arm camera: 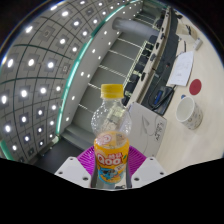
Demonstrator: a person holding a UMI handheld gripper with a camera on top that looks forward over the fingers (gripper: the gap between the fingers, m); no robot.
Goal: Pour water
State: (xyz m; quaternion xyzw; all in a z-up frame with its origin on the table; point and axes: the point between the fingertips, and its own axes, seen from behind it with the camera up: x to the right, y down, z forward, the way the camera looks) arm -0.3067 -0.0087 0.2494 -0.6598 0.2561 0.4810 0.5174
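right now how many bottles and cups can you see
2: one bottle with a yellow cap and orange label, held upright between the gripper's fingers, and one white cup standing on the table beyond it, off to one side. Others may be hidden behind the bottle.

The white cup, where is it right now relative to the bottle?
In the gripper view, the white cup stands on the table, beyond the fingers and to the right of the orange bottle, which the gripper holds between its pads, with papers just behind it.
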